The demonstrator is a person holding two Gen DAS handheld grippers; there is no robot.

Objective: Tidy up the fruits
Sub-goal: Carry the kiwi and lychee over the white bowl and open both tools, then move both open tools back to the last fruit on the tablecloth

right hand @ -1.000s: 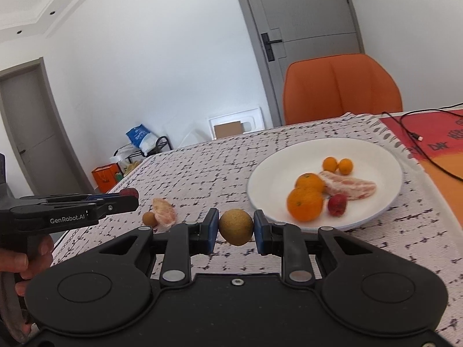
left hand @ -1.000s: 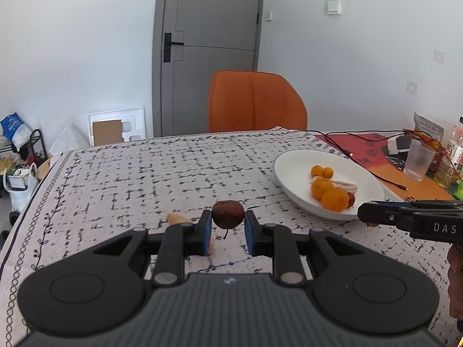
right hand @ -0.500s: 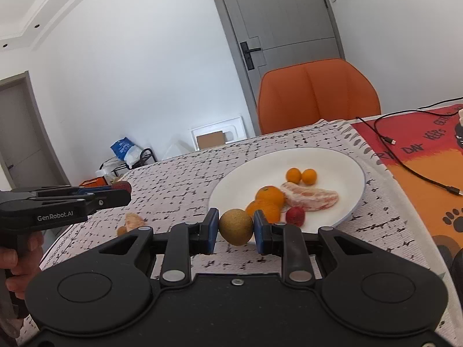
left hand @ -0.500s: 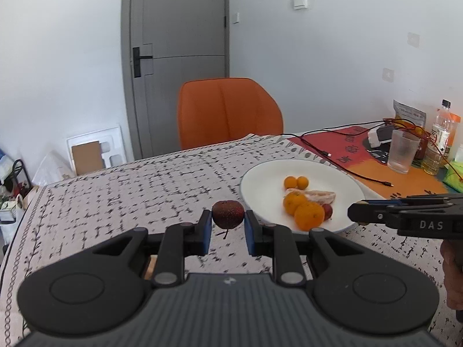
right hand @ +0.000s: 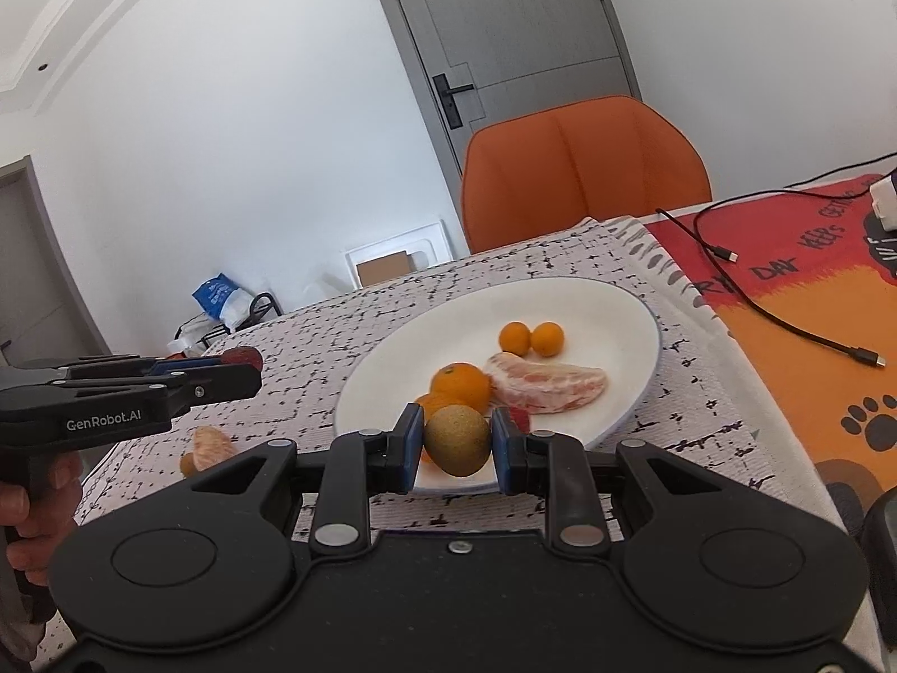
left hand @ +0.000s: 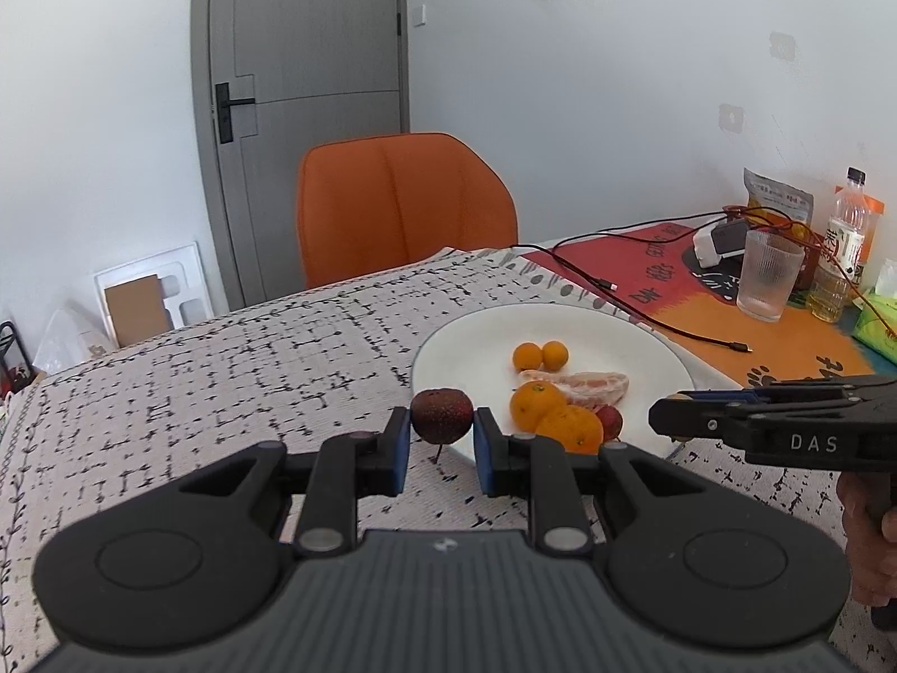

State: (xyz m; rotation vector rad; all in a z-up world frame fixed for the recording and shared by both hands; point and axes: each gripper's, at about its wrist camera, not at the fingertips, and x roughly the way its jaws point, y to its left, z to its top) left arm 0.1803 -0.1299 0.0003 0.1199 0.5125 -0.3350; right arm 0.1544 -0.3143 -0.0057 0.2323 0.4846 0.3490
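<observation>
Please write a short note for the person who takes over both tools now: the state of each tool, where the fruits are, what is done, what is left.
Left tool: shut on a dark red fruit, near the white plate.
Right tool: shut on a brown-green fruit, at the plate's near rim.
Done: oranges, two small orange fruits, a peeled segment and a small red fruit lie on the plate.
Left: place both held fruits; an orange piece lies on the tablecloth.

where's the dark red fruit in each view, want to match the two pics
Left wrist view: the dark red fruit sits low in the centre, clamped in the left gripper, just before the white plate.
Right wrist view: it shows at the far left edge, at the tip of the left gripper, seen from the side.
Shared landmark: the orange chair behind the table.
</observation>
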